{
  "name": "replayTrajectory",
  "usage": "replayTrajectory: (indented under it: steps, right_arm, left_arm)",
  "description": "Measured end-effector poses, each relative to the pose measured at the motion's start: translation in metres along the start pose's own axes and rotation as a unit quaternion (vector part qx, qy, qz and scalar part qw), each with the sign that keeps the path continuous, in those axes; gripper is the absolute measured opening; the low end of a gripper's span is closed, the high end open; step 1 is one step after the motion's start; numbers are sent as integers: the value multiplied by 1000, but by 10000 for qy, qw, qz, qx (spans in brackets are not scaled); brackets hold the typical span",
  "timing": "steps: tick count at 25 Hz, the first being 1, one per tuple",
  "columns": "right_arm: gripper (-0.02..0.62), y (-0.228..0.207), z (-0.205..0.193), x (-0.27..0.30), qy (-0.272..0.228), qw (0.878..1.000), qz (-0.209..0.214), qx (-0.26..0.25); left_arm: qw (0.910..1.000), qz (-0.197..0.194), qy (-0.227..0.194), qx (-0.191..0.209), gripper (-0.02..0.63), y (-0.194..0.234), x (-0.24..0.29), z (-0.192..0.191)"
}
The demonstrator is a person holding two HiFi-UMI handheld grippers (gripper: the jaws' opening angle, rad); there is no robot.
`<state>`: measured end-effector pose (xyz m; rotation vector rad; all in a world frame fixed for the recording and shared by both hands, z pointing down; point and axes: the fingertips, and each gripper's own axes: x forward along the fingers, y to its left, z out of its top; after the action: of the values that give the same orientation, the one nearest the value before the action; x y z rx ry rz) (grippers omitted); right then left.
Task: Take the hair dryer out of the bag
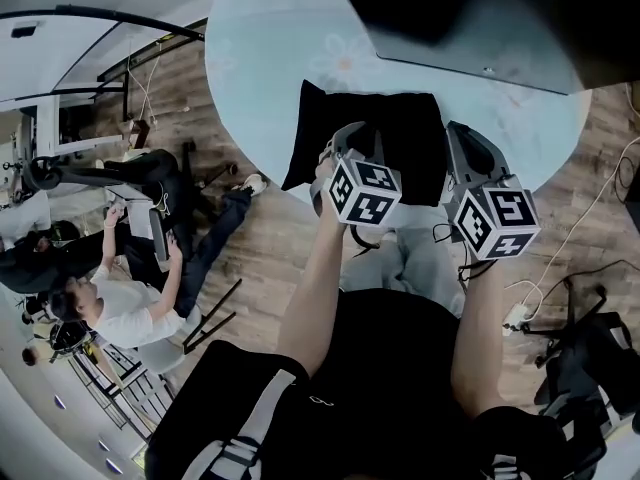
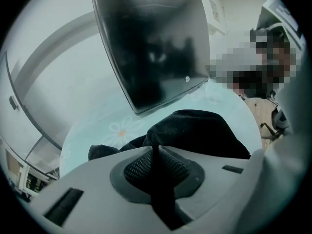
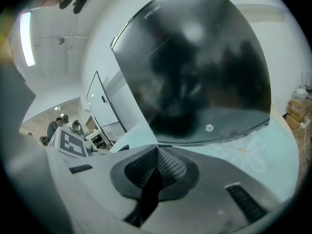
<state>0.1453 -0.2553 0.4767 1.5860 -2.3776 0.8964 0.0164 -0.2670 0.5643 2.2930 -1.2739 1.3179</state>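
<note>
Head view, items in order: a round pale-blue table (image 1: 270, 48) with a daisy print (image 1: 345, 60). On it, at the edge nearest us, lies a black bag (image 1: 410, 138), its near left corner reaching the rim. Beyond the bag a dark screen (image 1: 520, 38) leans over the far side of the table. Below the rim we see our two bare forearms (image 1: 315, 288), each ending in a marker cube (image 1: 362, 193), both pointing onto the bag. On the wooden floor (image 1: 260, 238) to our left sits a person (image 1: 130, 308), well apart from the table. Left gripper view: the left hand-held gripper (image 2: 155, 149) is clenched on the bag. A thin fold of its black cloth runs up from between the pads to the humped body of the bag, which sits just ahead with the screen's lower edge behind it. Right gripper view: the right hand-held gripper (image 3: 157, 150) has its pads pressed together with nothing between them. It is aimed at the screen above the table top, and the left cube shows at its left. The hair dryer we cannot make out in any view — only the bag's closed black cloth shows.
</note>
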Motion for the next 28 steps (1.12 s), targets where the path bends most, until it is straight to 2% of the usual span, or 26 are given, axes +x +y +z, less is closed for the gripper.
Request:
replayTrajectory:
  steps: [4, 14, 20, 22, 23, 28]
  right_arm:
    - [5, -2, 7, 1, -75, 10000, 50, 28]
    - [5, -15, 13, 1, -189, 9998, 67, 24]
    - [8, -24, -2, 6, 106, 9999, 10, -2]
    - [49, -22, -9, 11, 234, 9997, 81, -9]
    - [49, -21, -13, 15, 298, 9995, 121, -16]
    - [50, -15, -29, 35, 683, 9970, 358, -43]
  left_arm:
    - [9998, 55, -69, -161, 29, 9, -7, 6]
    - [9979, 243, -278, -536, 28, 44, -32, 18]
    - [9953, 269, -248, -899, 29, 58, -36, 8]
    - [9942, 257, -237, -1021, 29, 64, -36, 3]
    - [9938, 252, -233, -1054, 29, 66, -36, 2]
    - [9947, 214, -126, -1001, 29, 69, -32, -2]
